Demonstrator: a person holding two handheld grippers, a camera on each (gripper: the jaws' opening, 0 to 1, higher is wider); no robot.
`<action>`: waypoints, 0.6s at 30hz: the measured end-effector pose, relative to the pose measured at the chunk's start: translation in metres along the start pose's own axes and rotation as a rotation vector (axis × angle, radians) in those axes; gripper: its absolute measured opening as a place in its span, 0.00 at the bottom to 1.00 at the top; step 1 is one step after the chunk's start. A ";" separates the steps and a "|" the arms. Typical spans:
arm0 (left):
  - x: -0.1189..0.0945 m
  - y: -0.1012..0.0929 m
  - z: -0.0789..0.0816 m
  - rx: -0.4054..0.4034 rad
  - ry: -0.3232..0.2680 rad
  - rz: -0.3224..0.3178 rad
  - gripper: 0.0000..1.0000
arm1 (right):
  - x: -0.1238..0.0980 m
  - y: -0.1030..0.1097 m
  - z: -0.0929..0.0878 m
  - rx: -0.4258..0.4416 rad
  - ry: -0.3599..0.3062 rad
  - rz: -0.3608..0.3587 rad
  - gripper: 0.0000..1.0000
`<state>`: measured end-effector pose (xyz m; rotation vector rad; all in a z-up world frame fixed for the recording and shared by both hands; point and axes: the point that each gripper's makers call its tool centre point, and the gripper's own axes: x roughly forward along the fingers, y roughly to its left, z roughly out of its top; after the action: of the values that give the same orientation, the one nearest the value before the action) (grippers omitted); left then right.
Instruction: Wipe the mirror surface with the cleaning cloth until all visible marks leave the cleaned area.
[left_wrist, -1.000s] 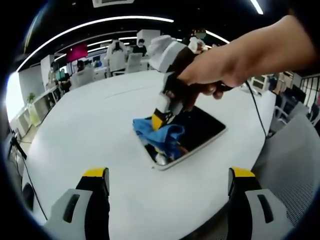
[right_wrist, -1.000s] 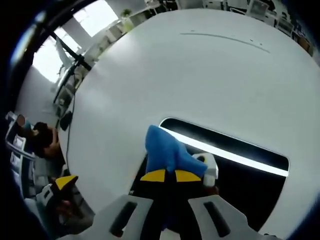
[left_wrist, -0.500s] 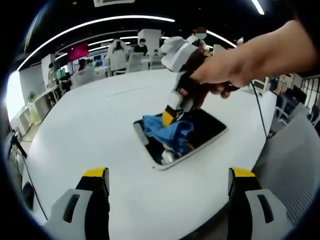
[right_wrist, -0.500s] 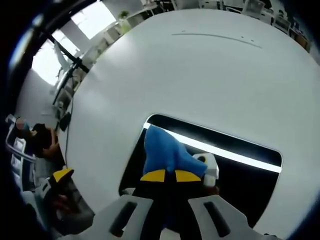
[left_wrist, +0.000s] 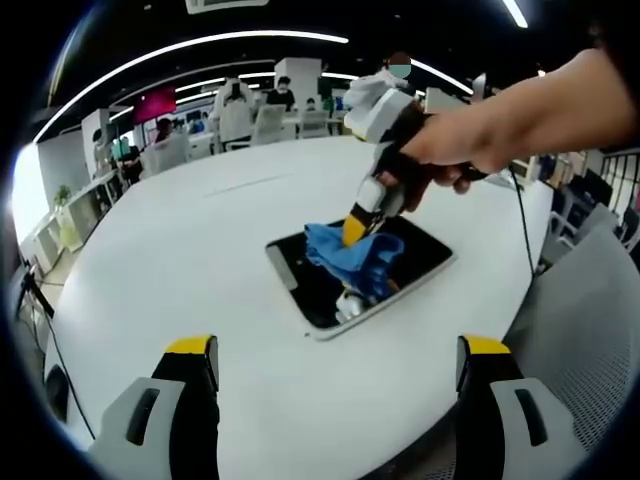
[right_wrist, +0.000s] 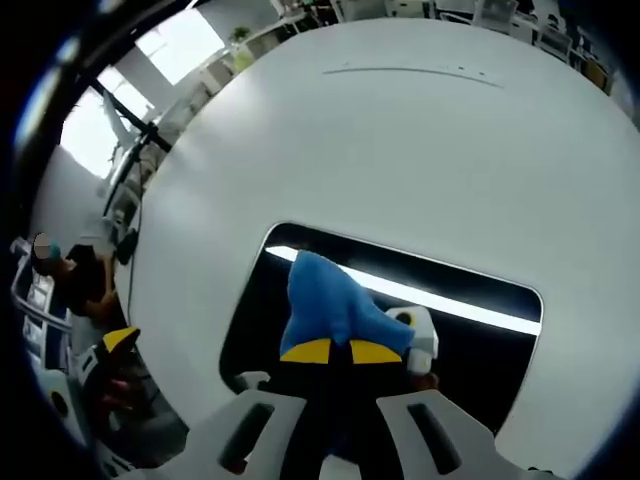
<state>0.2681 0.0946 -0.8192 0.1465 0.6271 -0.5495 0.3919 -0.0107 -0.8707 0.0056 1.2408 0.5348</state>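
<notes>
Big round white table (left_wrist: 150, 260), office chairs (left_wrist: 255, 125) sitting far behind it.

Right gripper (right_wrist: 330, 352) is clamping the crumpled blue cloth (right_wrist: 325, 310) onto the dark mirror (left_wrist: 415, 250) mid-table; left gripper (left_wrist: 335, 360) is hanging near, its 2 jaws spread wide.

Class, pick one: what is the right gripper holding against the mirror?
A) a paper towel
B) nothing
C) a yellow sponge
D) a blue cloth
D: the right gripper is shut on the blue cloth, which lies on the dark mirror on the white table.
</notes>
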 end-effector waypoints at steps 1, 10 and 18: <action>0.000 0.000 0.000 0.001 0.000 -0.001 0.99 | -0.002 -0.002 -0.001 0.007 -0.001 0.001 0.00; 0.000 0.000 0.001 0.012 0.000 0.001 0.99 | -0.006 -0.013 -0.004 0.022 0.001 0.011 0.00; 0.000 0.002 0.002 0.009 -0.007 0.011 0.99 | -0.009 -0.025 -0.007 0.026 0.001 0.010 0.00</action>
<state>0.2699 0.0957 -0.8172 0.1566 0.6170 -0.5422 0.3935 -0.0386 -0.8720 0.0336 1.2489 0.5267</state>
